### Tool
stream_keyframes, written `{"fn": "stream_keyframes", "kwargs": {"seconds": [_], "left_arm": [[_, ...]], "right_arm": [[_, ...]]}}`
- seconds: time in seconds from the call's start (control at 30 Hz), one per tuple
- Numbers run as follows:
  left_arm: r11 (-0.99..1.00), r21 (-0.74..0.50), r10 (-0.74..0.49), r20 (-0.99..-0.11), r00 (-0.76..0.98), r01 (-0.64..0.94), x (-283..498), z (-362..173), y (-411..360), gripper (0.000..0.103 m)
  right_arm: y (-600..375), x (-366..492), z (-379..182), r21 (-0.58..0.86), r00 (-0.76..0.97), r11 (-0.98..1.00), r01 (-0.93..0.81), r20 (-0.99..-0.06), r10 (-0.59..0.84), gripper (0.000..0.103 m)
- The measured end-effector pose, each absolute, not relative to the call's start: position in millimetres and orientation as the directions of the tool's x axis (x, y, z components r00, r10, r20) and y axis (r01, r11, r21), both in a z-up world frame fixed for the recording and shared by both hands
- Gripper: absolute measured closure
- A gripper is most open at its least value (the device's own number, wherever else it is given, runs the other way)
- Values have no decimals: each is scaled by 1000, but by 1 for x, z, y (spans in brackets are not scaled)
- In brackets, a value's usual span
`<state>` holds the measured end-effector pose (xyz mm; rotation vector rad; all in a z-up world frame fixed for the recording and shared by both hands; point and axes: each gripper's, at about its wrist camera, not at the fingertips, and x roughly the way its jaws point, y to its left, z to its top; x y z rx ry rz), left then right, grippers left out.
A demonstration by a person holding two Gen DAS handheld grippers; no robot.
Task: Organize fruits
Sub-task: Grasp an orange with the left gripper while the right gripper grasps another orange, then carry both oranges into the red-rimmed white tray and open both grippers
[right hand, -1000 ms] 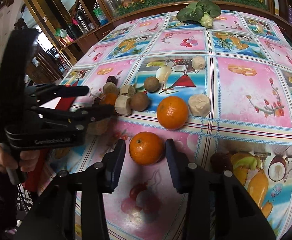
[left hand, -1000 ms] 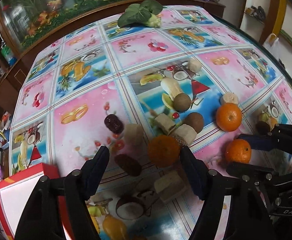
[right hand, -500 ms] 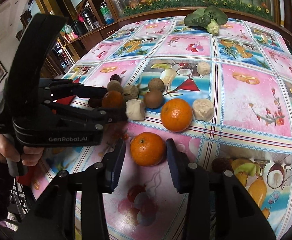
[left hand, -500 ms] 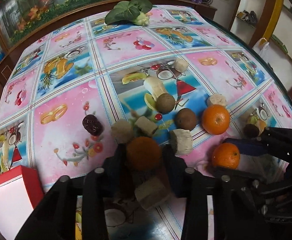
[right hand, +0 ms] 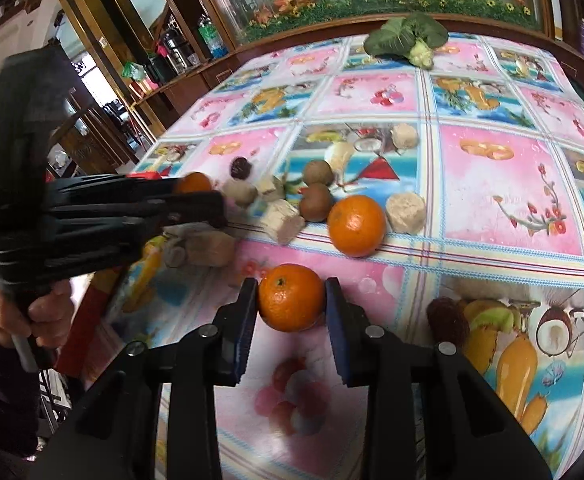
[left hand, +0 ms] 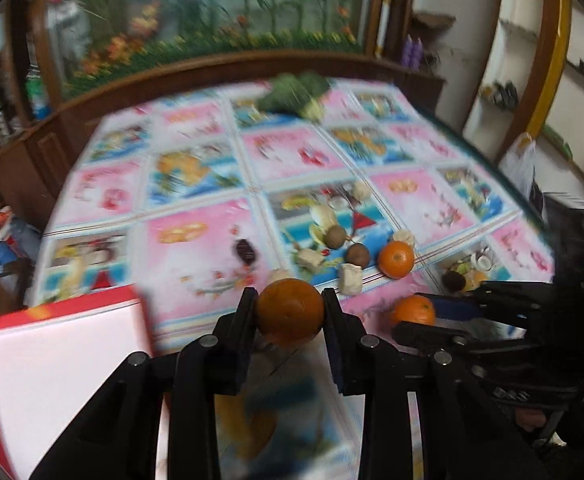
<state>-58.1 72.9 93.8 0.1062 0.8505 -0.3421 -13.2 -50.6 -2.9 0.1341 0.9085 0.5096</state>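
My left gripper [left hand: 290, 312] is shut on an orange [left hand: 290, 310] and holds it above the table; it also shows in the right wrist view [right hand: 194, 186]. My right gripper [right hand: 291, 304] is shut on a second orange [right hand: 291, 302] that rests on the tablecloth; this orange also shows in the left wrist view [left hand: 414, 310]. A third orange [right hand: 356, 225] lies on the cloth behind it. Brown round fruits [right hand: 315, 202], pale root chunks [right hand: 282, 222] and a dark red fruit [right hand: 241, 168] lie scattered around the middle.
A red-rimmed white box [left hand: 56, 368] stands at the table's near left edge. A leafy green vegetable [right hand: 408, 38] lies at the far side. The tablecloth [right hand: 512, 184] carries printed fruit pictures. Wooden cabinets ring the table.
My left gripper closed on the orange and lifted it up and back toward the box. My right gripper closed on its orange, which has stayed on the cloth.
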Motion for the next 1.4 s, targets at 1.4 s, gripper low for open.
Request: {"fn": "stream_keyframes", "kwargs": {"seconds": [1.4], "left_arm": [[991, 59, 122, -768, 629, -120, -155, 84, 198, 37]], "right_arm": [[139, -70, 34, 290, 328, 663, -691, -691, 644, 48]]}}
